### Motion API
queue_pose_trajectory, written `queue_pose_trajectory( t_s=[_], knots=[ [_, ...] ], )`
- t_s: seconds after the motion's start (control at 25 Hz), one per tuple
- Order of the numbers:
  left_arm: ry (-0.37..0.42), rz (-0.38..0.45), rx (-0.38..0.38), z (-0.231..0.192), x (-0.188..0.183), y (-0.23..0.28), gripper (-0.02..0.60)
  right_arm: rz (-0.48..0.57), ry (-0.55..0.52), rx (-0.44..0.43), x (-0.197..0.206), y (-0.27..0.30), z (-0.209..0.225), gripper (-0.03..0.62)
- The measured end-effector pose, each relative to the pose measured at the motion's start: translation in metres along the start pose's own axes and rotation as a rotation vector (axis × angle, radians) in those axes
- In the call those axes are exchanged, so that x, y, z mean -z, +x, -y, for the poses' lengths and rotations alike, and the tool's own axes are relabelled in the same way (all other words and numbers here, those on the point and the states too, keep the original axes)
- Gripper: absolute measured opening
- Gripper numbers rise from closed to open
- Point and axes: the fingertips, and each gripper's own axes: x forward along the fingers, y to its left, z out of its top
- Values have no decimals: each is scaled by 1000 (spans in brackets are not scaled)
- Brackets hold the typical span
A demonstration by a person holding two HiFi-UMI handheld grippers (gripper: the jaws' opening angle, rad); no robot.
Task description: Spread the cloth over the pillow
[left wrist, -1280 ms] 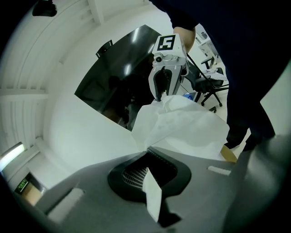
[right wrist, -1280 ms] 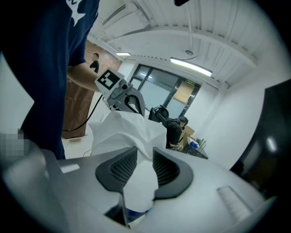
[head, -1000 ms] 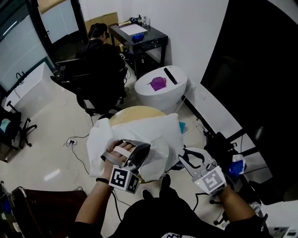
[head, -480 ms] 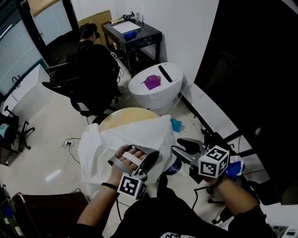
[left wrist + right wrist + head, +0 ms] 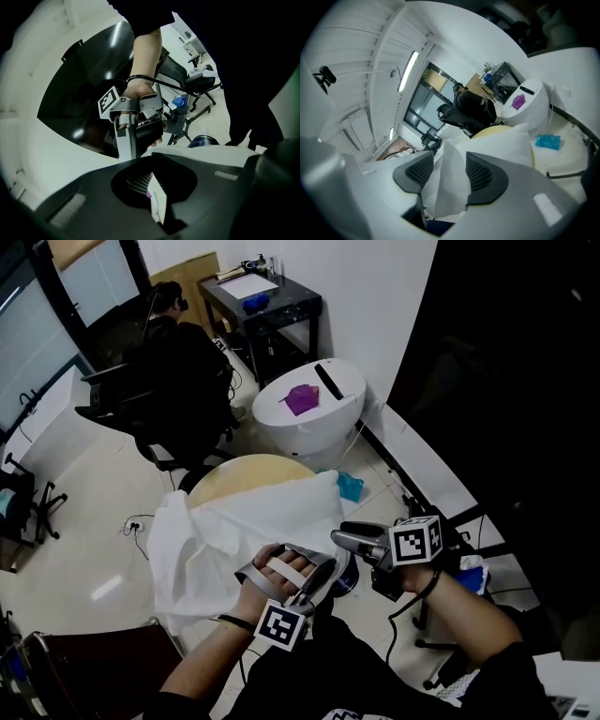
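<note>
Jaws: your left gripper (image 5: 323,573) is clamped on a thin edge of the cloth (image 5: 234,531), and your right gripper (image 5: 349,542) is opening with a fold sitting loose inside. Cloth's draped over the round tan top (image 5: 246,472) ahead. That 1 pinned edge probably stops it sliding off.

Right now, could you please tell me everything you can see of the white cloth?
The white cloth is thin, soft-looking and creased. It drapes over most of the round tan pillow, leaving the far edge bare, and hangs down on the left. The left claw is shut on a thin fold of its near edge; another fold stands between the jaws of the right claw, which are opening.
</note>
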Motion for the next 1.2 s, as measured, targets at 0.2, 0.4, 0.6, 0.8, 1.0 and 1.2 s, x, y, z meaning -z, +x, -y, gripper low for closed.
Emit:
queue_pose_trajectory(
  t_s=[0.2,0.4,0.6,0.8,1.0,1.2],
  knots=[
    [9,-6,28,9,-2,13,1,-93,-26,84,20,9,26,169],
    [-20,-12,83,23,1,21,1,-150,-106,129,29,14,30,20],
    [-148,-42,108,30,21,12,1,-131,-169,153,14,13,29,20],
    [-254,-159,85,35,74,-22,1,-77,-235,194,-18,4,32,20],
    [-356,-306,127,59,129,-42,0,-34,-262,224,-46,0,40,20],
    [-447,-377,171,83,163,-36,0,-12,-334,266,-75,2,49,20]
  ],
)
